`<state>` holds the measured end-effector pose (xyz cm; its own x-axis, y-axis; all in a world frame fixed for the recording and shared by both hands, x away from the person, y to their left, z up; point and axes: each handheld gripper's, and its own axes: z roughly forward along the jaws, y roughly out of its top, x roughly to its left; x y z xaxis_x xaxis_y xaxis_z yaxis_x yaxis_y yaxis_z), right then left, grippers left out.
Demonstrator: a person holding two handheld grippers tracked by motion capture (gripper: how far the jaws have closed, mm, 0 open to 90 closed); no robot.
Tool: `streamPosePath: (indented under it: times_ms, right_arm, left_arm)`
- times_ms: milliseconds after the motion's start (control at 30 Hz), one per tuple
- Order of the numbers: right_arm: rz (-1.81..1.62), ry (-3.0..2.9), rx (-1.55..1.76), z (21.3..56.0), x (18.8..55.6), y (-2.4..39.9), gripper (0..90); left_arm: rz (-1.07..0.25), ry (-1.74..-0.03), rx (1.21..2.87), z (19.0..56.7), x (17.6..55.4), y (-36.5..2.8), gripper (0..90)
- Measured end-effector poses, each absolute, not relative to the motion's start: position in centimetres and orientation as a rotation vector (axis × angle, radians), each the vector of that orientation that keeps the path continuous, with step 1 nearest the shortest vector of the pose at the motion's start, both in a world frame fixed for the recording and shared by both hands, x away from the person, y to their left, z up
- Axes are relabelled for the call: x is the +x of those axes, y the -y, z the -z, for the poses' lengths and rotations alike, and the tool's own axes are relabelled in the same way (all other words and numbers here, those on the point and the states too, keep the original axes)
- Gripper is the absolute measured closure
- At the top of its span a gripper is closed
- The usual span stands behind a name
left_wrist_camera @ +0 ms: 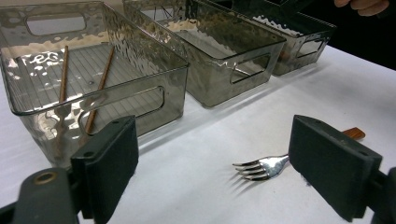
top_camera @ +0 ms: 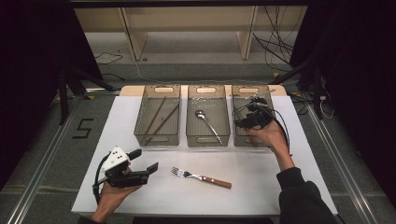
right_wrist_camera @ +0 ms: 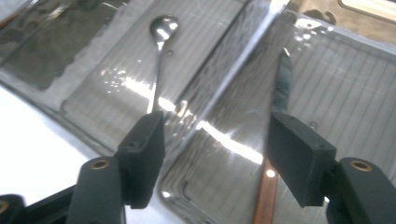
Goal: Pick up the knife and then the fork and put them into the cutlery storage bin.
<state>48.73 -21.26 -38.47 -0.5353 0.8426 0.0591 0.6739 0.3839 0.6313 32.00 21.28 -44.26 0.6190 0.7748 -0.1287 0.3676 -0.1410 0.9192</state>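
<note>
Right gripper view showed your right gripper (right_wrist_camera: 212, 154) gaping over the knife (right_wrist_camera: 276, 140) lying loose in the right bin (right_wrist_camera: 355, 93). High view caught your left gripper (top_camera: 145, 161) spread wide, near the fork (top_camera: 201, 177).

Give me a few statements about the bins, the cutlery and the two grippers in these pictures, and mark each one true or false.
1. The fork lies on the table, outside the bins. True.
2. The spoon lies in the left bin. False: it lies in the middle bin; the left bin holds two chopsticks.
3. The right gripper grips the knife. False: its jaws stand open above the knife, which lies in the right bin.
4. The left gripper is open, with nothing between its jaws. True.
</note>
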Motion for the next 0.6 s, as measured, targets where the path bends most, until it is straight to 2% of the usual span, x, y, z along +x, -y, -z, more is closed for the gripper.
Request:
streamPosePath:
  times_ms: [200,600]
  right_arm:
    - [-0.933,-2.386,1.271,37.6,47.6,20.5,31.9]
    - [-0.996,-2.417,1.162,36.4,45.6,18.8,28.3]
  left_arm:
    - [-0.463,-0.936,1.746,44.3,32.0,-21.2,15.7]
    - [-0.463,-0.936,1.745,44.3,32.0,-21.2,15.8]
